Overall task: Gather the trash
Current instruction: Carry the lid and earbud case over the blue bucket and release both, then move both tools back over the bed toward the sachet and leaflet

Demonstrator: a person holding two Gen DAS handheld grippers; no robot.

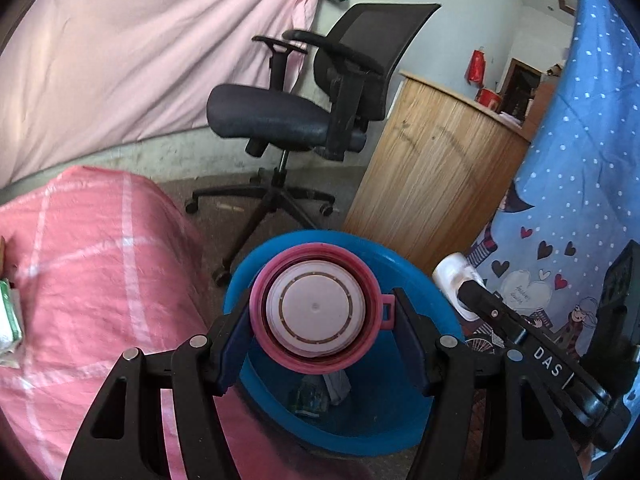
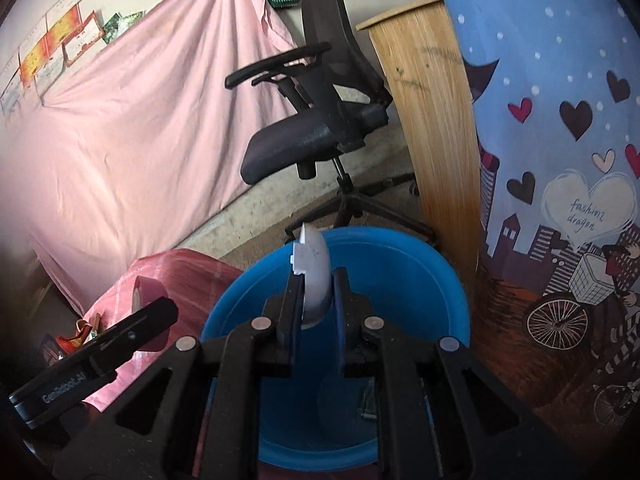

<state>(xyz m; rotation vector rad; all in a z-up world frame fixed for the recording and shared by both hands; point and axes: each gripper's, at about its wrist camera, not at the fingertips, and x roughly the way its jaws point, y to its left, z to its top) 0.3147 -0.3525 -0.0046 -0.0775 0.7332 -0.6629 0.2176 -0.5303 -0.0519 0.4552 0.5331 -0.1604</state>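
blue bin contents half hidden behind pink cup, blurred scraps

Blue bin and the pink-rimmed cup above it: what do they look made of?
Blue bin: likely moulded plastic, with smooth walls and a soft sheen. Pink-rimmed cup: apparently plastic too, matte pink ring with a moulded tab and a glossy white base.

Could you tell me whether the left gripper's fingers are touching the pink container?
Touching: in the left wrist view both fingers press against the sides of the pink container, held above the blue bin.
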